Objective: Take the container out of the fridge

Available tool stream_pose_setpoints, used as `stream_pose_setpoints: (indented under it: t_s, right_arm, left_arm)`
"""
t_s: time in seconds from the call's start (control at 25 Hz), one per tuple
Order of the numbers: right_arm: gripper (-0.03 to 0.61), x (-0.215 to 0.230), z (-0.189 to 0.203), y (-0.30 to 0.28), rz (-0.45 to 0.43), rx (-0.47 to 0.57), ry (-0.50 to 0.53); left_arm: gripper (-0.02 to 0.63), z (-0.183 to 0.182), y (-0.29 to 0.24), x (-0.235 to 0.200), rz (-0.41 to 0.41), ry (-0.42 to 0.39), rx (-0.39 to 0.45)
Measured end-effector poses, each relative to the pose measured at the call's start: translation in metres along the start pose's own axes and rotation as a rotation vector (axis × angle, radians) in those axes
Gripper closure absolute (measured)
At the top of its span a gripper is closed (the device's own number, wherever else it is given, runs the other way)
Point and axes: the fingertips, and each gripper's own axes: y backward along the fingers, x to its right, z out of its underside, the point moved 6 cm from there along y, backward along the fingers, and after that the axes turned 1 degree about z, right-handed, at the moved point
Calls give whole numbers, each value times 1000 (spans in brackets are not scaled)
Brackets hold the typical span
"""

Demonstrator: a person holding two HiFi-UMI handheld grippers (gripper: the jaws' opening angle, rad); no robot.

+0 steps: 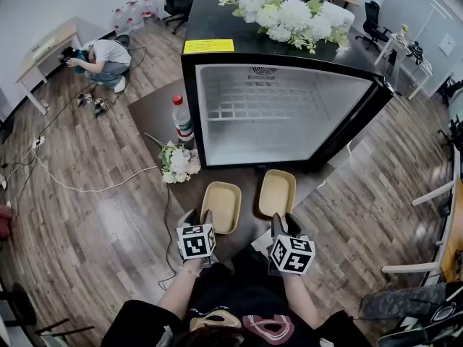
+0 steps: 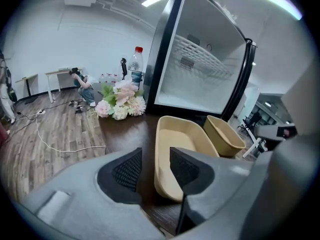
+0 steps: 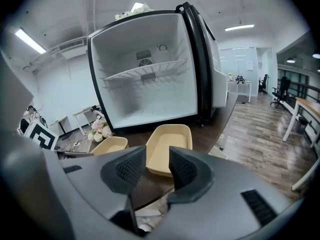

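Two shallow beige containers stand side by side on the dark table (image 1: 155,114), in front of the open, empty fridge (image 1: 282,114). The left container (image 1: 221,206) lies just ahead of my left gripper (image 1: 200,217). In the left gripper view that gripper (image 2: 156,166) is open, and the near corner of the left container (image 2: 177,149) shows in the gap without the pads pressing it. My right gripper (image 1: 287,224) sits just behind the right container (image 1: 277,192). Its own view shows the right gripper (image 3: 157,169) open, with the right container (image 3: 170,141) just beyond the fingertips.
A water bottle (image 1: 182,120) and a bunch of flowers (image 1: 179,163) stand on the table left of the fridge. More flowers (image 1: 289,16) lie on the fridge top. The fridge door (image 1: 362,121) hangs open at the right. A person (image 1: 101,58) crouches on the floor at far left, near cables.
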Motion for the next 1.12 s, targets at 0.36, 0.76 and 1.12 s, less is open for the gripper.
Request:
stream_pose_setpoints:
  t_s: [0.36,0.76,1.12]
  right_arm:
    - [427,-12,-1,10,-65,39,-7]
    - [559,-30,4,19,-110,58,20]
    - [569,-27,21,26,-61,74,8]
  left_arm:
    - [454,-29,35,7,12,-21,143]
    - [569,-27,57,28,203,-20,225]
    - [604,-23,66,39,269,-41,249]
